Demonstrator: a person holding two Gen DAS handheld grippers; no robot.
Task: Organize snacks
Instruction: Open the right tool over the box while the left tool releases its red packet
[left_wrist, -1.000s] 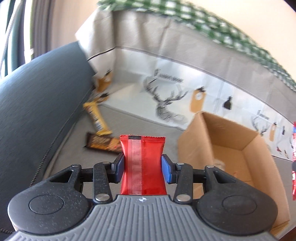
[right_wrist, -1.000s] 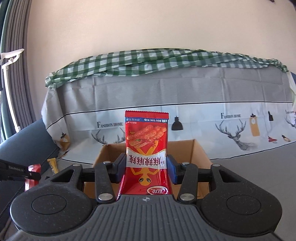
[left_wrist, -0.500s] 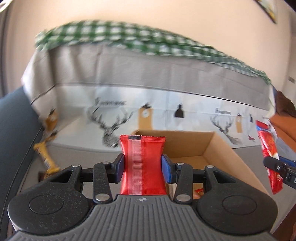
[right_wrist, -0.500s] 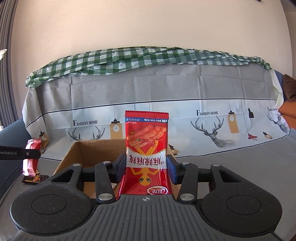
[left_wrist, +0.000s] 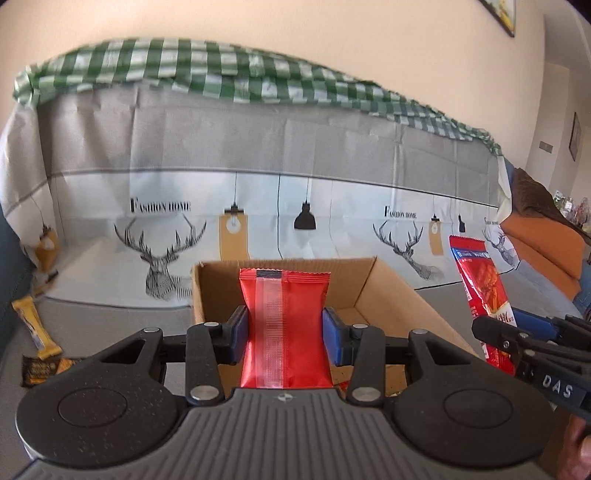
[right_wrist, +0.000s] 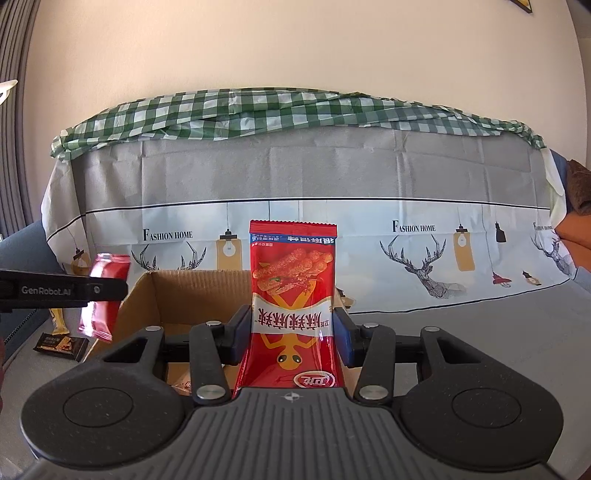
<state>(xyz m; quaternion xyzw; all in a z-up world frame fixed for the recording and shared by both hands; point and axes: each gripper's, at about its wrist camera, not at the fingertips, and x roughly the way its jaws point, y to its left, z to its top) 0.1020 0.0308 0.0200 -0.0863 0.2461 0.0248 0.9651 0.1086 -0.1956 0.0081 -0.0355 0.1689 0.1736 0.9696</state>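
The left gripper (left_wrist: 284, 334) pinches a red pack (left_wrist: 283, 328); the right gripper (right_wrist: 293, 334) pinches a spicy-stick bag (right_wrist: 293, 310). Both are near the box (left_wrist: 373, 280), not dropped in. Two bars (left_wrist: 35, 328) wait outside.

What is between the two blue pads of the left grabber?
A plain red snack packet, pinched upright in the left gripper, with the cardboard box behind it. The left wrist view shows this.

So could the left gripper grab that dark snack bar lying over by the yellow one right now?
Probably not as things stand. The left gripper is already shut on a red packet and faces the box, while the dark bar lies off to its left. It would have to drop the packet first.
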